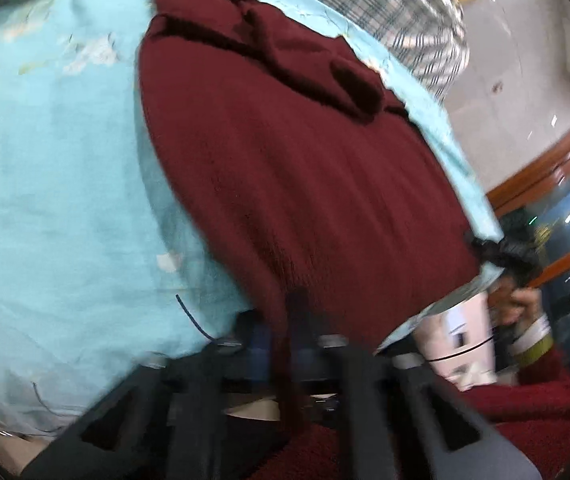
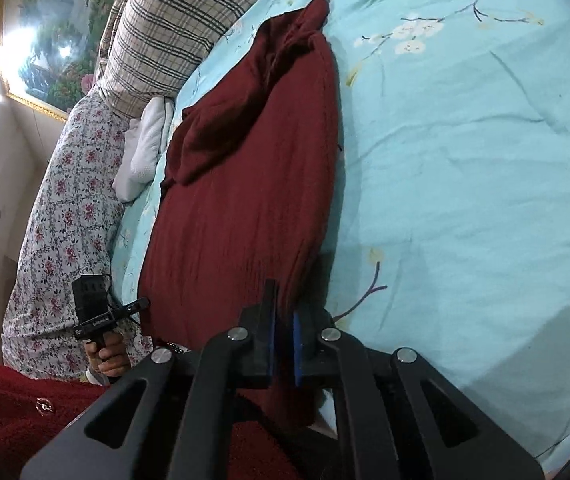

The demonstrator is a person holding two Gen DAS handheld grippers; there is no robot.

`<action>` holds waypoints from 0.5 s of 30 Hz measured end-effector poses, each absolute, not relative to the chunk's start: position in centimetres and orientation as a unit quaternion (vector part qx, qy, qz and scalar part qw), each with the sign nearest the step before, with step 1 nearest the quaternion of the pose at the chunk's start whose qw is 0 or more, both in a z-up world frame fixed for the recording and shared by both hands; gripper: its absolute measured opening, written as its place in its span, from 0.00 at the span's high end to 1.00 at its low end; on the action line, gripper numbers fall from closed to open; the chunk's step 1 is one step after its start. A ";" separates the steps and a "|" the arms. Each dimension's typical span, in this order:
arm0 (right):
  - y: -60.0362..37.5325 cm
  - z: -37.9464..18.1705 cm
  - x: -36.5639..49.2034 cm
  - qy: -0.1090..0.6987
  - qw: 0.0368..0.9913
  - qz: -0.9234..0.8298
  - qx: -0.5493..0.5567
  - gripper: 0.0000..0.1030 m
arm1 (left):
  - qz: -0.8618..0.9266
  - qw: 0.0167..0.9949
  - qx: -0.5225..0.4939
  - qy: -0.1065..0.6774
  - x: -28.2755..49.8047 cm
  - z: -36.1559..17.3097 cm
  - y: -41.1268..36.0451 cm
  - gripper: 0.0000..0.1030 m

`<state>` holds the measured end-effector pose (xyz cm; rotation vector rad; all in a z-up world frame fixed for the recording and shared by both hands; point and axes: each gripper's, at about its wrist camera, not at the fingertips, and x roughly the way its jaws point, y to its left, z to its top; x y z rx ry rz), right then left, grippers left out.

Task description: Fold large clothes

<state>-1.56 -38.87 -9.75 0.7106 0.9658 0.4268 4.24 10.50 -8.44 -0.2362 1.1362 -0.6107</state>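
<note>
A maroon knitted garment lies lengthwise on the light blue flowered bedsheet, with its collar end bunched at the far side. In the left wrist view my left gripper is shut on the near hem, and a fold of knit hangs down between its fingers. In the right wrist view the same garment stretches away from my right gripper, whose blue pads are pressed on the other near corner of the hem. Each view shows the other gripper at the hem's far corner: right gripper, left gripper.
A plaid pillow, a white cloth and a flowered quilt lie along the bed's left side. A framed painting hangs behind. The person's red fuzzy clothing is close below. A white object stands beside the bed.
</note>
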 end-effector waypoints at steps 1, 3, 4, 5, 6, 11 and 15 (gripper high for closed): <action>-39.0 -9.6 -1.7 0.445 0.804 0.202 0.340 0.95 | -0.279 0.800 -0.102 0.521 3.8 -8.1 10.4 0.97; -39.4 -9.4 -2.3 0.427 0.804 0.210 0.356 0.95 | -0.275 0.807 -0.107 0.511 3.4 -7.6 10.7 0.97; -39.5 -9.3 -2.3 0.425 0.805 0.211 0.357 0.96 | -0.269 0.812 -0.115 0.506 3.2 -7.3 11.2 0.97; -39.5 -9.3 -2.3 0.423 0.805 0.211 0.358 0.96 | -0.266 0.813 -0.121 0.504 3.3 -7.2 11.4 0.98; -39.5 -9.2 -2.3 0.422 0.804 0.213 0.361 0.96 | -0.261 0.815 -0.132 0.501 3.4 -7.0 11.7 0.98; -39.3 -6.3 -1.5 0.367 0.807 0.249 0.390 0.96 | -0.265 0.837 -0.176 0.446 3.7 -3.2 12.5 0.98; -39.2 -2.8 0.1 0.325 0.819 0.263 0.392 0.96 | -0.270 0.853 -0.182 0.407 5.1 0.1 12.4 0.98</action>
